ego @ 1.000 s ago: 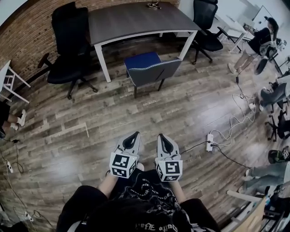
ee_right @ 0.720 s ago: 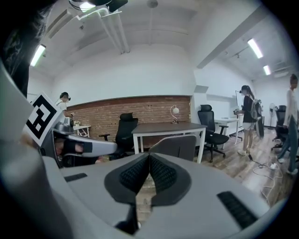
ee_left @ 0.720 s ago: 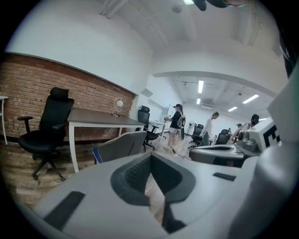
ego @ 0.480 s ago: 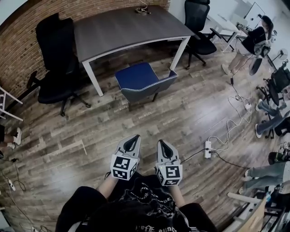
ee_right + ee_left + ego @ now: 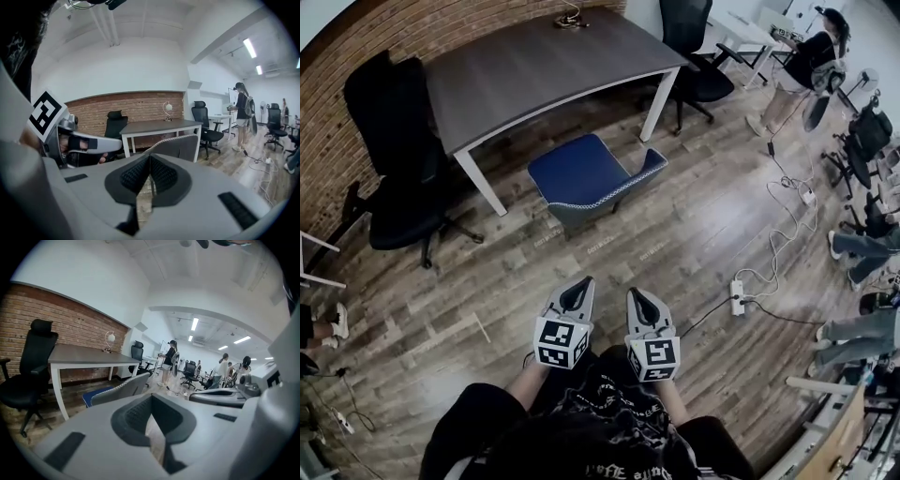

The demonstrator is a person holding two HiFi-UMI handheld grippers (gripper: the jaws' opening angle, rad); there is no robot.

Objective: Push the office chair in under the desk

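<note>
**A:** Far off to the left of the fingers (image 5: pixel 132 417), a black chair (image 5: pixel 394 150) stands by the brick wall (image 5: pixel 333 122). What's the left gripper (image 5: pixel 582 281) doing?

**B:** Its fingers are clenched together with nothing between them, held low over the wooden floor (image 5: pixel 487 281).

**A:** And the office chair (image 5: pixel 581 173)?

**B:** Well ahead of both sets of fingertips, blue seat up, grey back turned toward them. It stands in front of the worktop (image 5: pixel 544 61), lined up between the two white legs but not under it. Neither gripper touches it.

**A:** Right gripper (image 5: pixel 634 292)?

**B:** Just beside the left one, the pair side by side and aimed at that chair back. Its fingers (image 5: pixel 161 177) are pressed tight together too, and empty.

**A:** Further right?

**B:** A second black chair (image 5: pixel 698 56) sits past the worktop's right leg. A white power strip (image 5: pixel 736 295) lies on the floor with its cable, off to the right of the right fingers. A person (image 5: pixel 802 66) stands far beyond.
</note>
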